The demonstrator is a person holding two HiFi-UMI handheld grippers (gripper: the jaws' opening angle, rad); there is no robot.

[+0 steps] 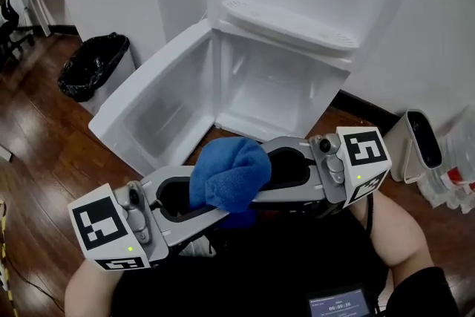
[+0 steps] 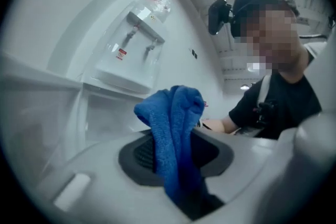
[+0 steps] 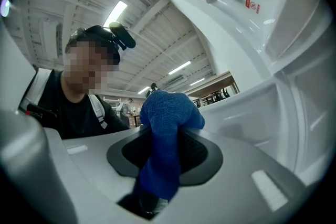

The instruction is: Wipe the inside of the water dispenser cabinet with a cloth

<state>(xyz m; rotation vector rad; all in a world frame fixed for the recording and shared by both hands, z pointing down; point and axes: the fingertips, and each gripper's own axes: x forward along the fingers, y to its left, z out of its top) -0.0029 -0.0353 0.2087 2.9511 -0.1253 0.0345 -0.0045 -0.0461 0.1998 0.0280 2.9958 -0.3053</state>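
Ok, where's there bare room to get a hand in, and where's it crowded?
The cabinet is bare inside, from its open door on the left to its right wall. Wood floor left of the door is free. Crowded: the blue cloth in front of the opening, and a white device at right.

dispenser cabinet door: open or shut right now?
Open. In the head view the cabinet door is swung out to the left, and the white cabinet interior behind it is exposed.
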